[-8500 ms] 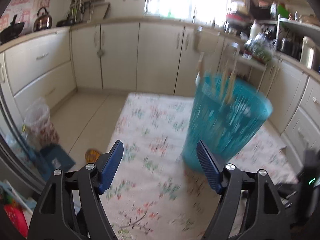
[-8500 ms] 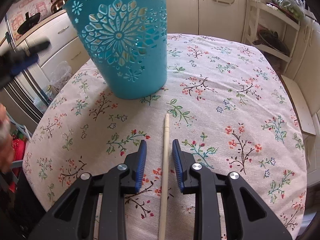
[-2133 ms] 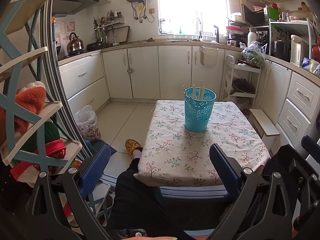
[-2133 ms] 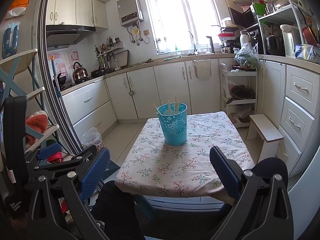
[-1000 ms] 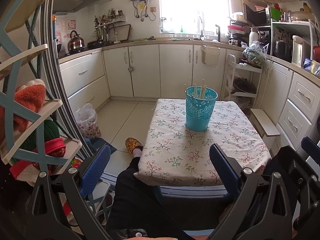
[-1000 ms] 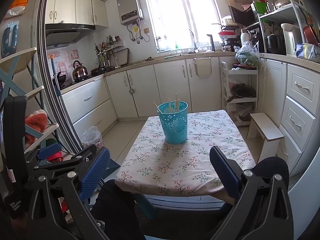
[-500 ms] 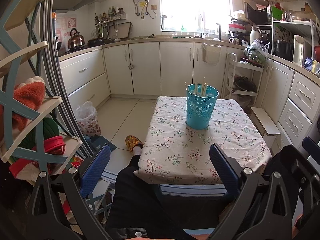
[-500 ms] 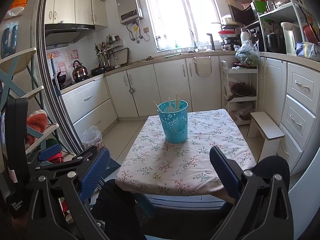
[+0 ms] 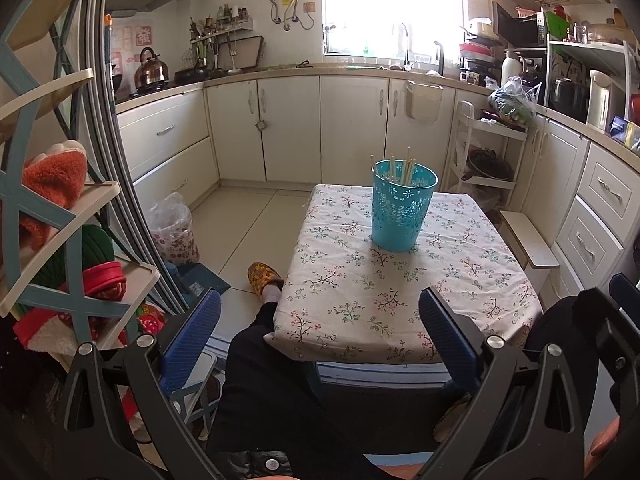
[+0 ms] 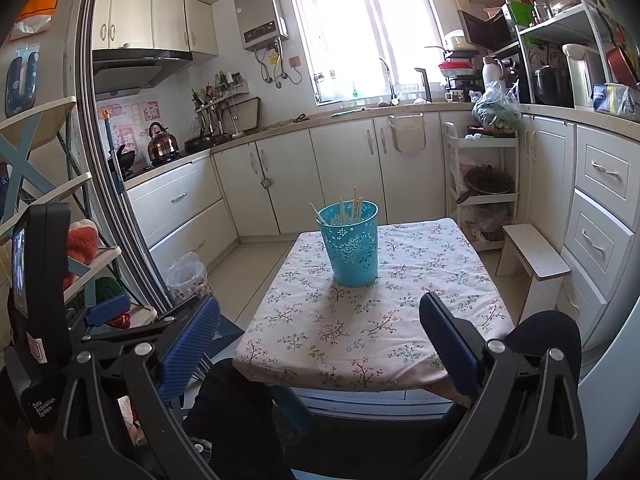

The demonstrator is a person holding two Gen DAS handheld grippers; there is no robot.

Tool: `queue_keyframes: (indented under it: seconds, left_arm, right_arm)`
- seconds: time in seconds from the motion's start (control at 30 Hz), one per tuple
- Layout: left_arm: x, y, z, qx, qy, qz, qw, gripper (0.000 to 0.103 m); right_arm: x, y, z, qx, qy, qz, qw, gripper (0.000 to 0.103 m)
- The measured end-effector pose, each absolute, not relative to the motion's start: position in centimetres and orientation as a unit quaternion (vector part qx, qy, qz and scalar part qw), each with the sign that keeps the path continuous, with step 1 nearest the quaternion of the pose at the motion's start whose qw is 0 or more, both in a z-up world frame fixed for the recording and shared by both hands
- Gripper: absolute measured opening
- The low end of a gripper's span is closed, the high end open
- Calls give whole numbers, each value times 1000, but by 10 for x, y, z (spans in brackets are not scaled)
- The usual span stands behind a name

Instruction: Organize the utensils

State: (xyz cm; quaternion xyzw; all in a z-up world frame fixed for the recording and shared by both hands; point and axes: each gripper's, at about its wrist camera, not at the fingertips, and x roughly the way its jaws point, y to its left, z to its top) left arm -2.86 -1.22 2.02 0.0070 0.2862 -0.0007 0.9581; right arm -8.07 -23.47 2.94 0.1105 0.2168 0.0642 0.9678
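Note:
A teal perforated holder (image 9: 403,208) stands upright on the floral tablecloth (image 9: 400,304), with several wooden chopsticks (image 9: 407,166) standing in it. It also shows in the right wrist view (image 10: 354,243), chopsticks (image 10: 354,209) inside. My left gripper (image 9: 320,326) is open and empty, held back from the table's near edge. My right gripper (image 10: 320,330) is open and empty, also well back from the table. The left gripper's body (image 10: 44,312) shows at the left of the right wrist view.
A blue and cream shelf rack (image 9: 52,208) with towels stands close on the left. White cabinets (image 9: 320,128) line the walls. A low white stool (image 10: 534,264) stands right of the table. The person's dark-trousered legs (image 9: 272,384) are below the grippers. A plastic bag (image 9: 174,228) sits on the floor.
Since 8.5 s ago both grippers have pulled far back from the table and the right has opened; the chopstick no longer lies on the cloth. Over the last second the views hardly shift.

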Motion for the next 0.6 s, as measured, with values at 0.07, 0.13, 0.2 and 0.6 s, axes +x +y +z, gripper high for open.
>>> queue_keyframes:
  seconds: [0.07,0.13,0.2,0.6]
  left_arm:
    - [-33,-13,23,7,274,-1,962,95]
    - [-37,-15,25,9,262,2,965,95]
    - [-38,-16,25,13,260,1,965,95]
    - [-24,-11,8,-13,317,-35,948,95]
  right_arm:
    - [-82,-235,31,113,215,65,968,96]
    - [-84,-235,33,113,210,64,969,96]
    - [-85,-235,33,111,208,65,970,96]
    - [-78,-236,30,114,213,66,968,96]
